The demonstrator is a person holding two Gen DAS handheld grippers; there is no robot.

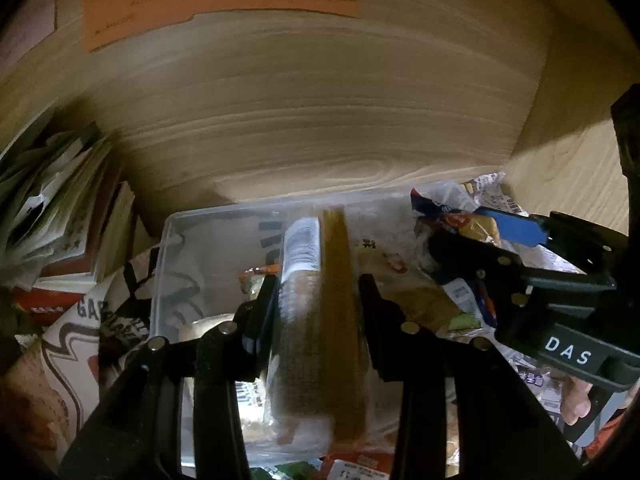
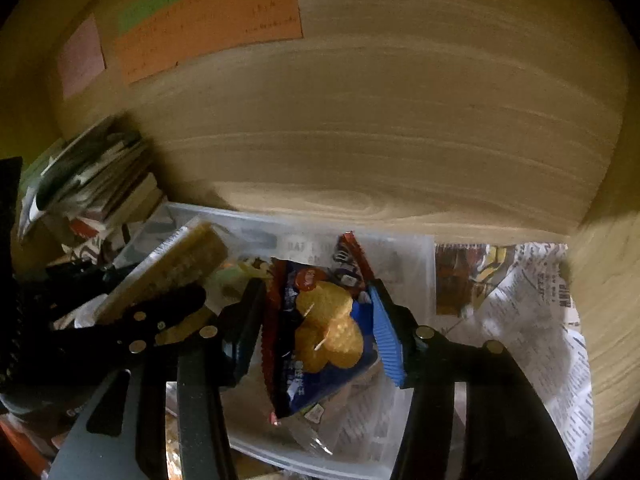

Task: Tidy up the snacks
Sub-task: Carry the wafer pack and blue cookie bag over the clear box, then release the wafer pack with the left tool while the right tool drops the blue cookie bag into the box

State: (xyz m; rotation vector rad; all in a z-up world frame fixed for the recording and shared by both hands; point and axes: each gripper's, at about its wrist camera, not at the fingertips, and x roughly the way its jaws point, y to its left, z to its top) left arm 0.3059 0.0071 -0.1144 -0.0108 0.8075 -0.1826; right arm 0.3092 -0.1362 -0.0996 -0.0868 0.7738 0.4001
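Left gripper (image 1: 318, 292) clamps clear-wrapped brown snack bar (image 1: 320, 320) over clear plastic bin (image 1: 168, 240). Right gripper (image 2: 320, 316) brackets blue cracker packet (image 2: 320, 332); grip uncertain, cannot tell.

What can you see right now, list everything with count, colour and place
clear bin: one, see-through, against the wooden back wall
wafer pack: one, brown in clear wrap, in the left tool, over the bin
cracker bag: one, blue and red, between the right tool's fingers
sticky notes: three, orange, green, pink, on the wall
books: a stack, mixed colours, left of bin
newspaper: sheets, right of bin
left tool: black
right tool: black, blue pads
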